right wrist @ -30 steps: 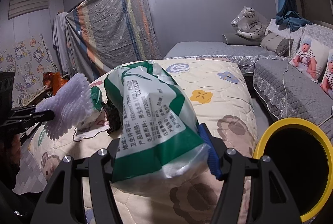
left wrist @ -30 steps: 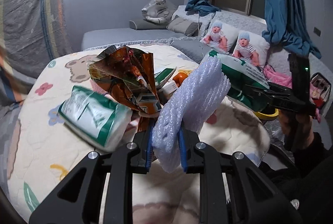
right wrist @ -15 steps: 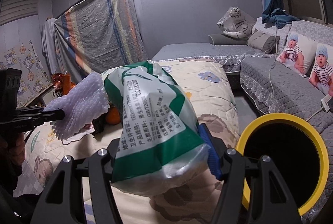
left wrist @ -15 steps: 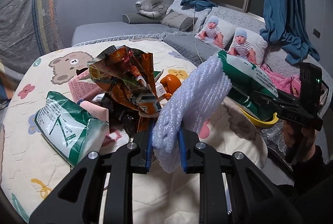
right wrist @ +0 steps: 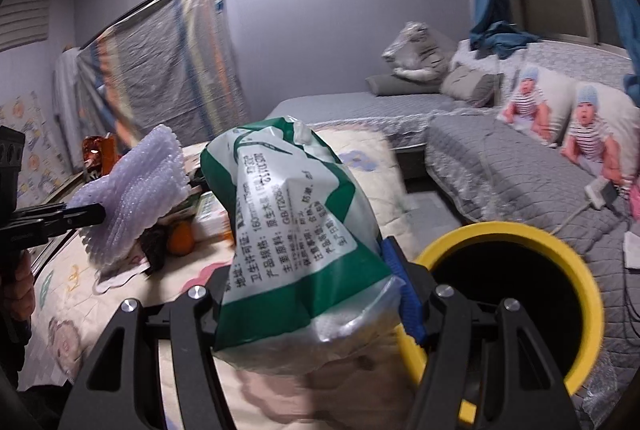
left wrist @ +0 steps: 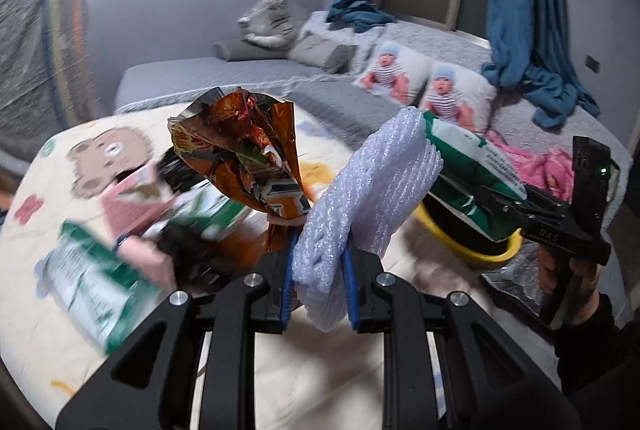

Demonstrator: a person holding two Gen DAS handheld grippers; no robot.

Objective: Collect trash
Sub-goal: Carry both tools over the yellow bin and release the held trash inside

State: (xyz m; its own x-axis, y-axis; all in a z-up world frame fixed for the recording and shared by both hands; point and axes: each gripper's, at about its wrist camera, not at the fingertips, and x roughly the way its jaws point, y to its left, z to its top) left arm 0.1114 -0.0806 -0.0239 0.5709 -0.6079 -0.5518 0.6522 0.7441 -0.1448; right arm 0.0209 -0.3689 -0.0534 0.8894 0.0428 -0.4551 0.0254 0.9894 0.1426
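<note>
My left gripper (left wrist: pixel 318 294) is shut on a white foam net sleeve (left wrist: pixel 372 198) and an orange foil wrapper (left wrist: pixel 248 154), held above the bed. It also shows in the right wrist view (right wrist: pixel 92 216), with the foam sleeve (right wrist: pixel 136 186). My right gripper (right wrist: pixel 316 306) is shut on a green and white tissue pack wrapper (right wrist: pixel 296 214), just left of the yellow-rimmed bin (right wrist: pixel 588 270). In the left wrist view the right gripper (left wrist: pixel 504 208) holds that wrapper (left wrist: pixel 468 162) above the bin (left wrist: pixel 472 254).
More trash lies piled on the cartoon-print quilt (left wrist: pixel 96 158): a green tissue pack (left wrist: pixel 92 278), a pink packet (left wrist: pixel 132 206), an orange (right wrist: pixel 182 242). A grey sofa bed (right wrist: pixel 500 166) with baby-print pillows (right wrist: pixel 576 126) stands behind the bin.
Both grippers have swung right toward the bin with their loads. The bin's opening now sits closer to the right gripper; the trash pile has slid left in the left wrist view.
</note>
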